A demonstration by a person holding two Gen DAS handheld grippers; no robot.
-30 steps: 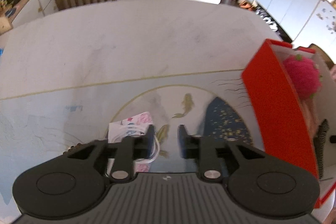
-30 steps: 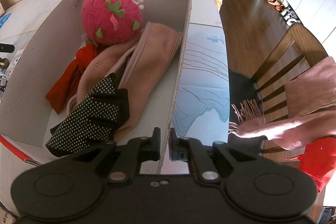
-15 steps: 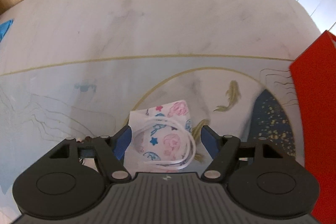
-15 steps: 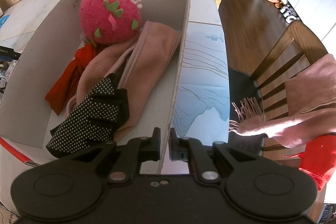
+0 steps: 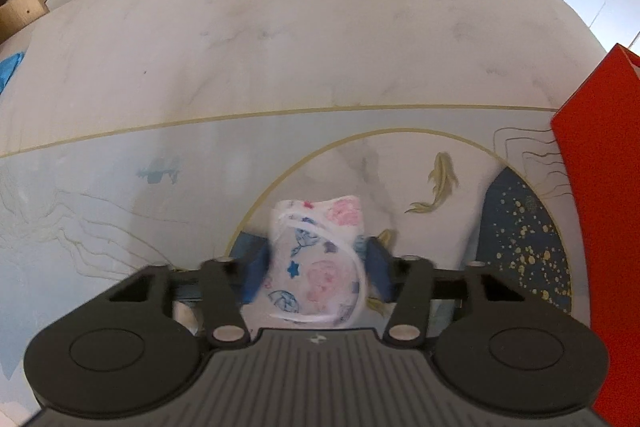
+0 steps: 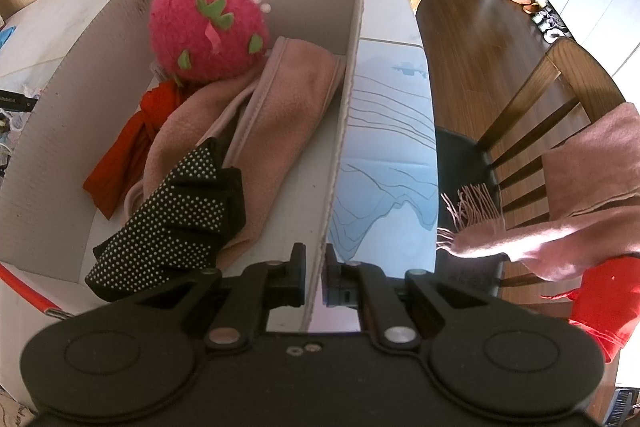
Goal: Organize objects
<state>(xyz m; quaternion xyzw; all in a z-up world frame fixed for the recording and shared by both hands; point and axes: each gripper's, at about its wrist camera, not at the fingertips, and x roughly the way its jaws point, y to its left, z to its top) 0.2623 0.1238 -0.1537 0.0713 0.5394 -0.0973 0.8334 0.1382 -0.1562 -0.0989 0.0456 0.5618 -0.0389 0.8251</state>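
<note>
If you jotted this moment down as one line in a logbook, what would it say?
left gripper: jaws closing around face mask on table | right gripper: shut on box wall | box holds plush strawberry, cloths

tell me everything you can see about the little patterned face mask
The face mask is small, folded white fabric printed with pink, blue and red shapes, with white elastic ear loops curling across it. It lies on the illustrated table mat, inside its gold ring. The left gripper is closing on it, its blue pads at either side.
</note>
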